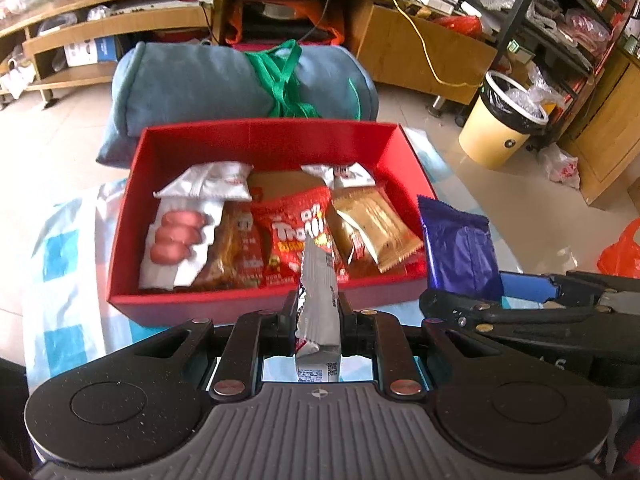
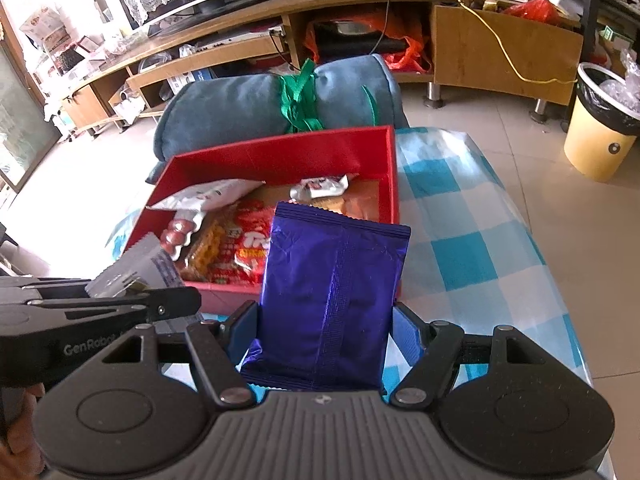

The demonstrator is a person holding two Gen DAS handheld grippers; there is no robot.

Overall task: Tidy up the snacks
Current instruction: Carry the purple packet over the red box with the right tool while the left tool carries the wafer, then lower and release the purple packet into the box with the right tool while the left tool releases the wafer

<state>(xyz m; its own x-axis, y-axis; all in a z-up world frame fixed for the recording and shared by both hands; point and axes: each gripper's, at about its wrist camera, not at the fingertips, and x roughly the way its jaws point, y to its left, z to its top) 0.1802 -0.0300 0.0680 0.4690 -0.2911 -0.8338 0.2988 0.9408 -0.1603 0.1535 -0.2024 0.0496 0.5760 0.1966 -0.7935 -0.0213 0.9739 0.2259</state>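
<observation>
A red box [image 1: 260, 134] [image 2: 280, 152] on the checked cloth holds several snack packets: white ones, a red one [image 1: 296, 232] and a gold one [image 1: 372, 228]. My left gripper [image 1: 318, 312] is shut on a thin silver-white packet [image 1: 318, 288], held edge-on in front of the box's near wall. My right gripper [image 2: 324, 320] is shut on a wide purple foil packet [image 2: 332, 288] [image 1: 460, 248], held upright by the box's near right corner. Each gripper shows at the edge of the other's view: the right gripper [image 1: 500, 300] and the left gripper [image 2: 132, 292].
A rolled blue cushion [image 1: 240, 76] tied with green ribbon lies just behind the box. The blue-and-white checked tablecloth [image 2: 472, 240] stretches to the right of the box. A yellow waste bin [image 1: 500, 120] stands on the floor at right, wooden shelving behind.
</observation>
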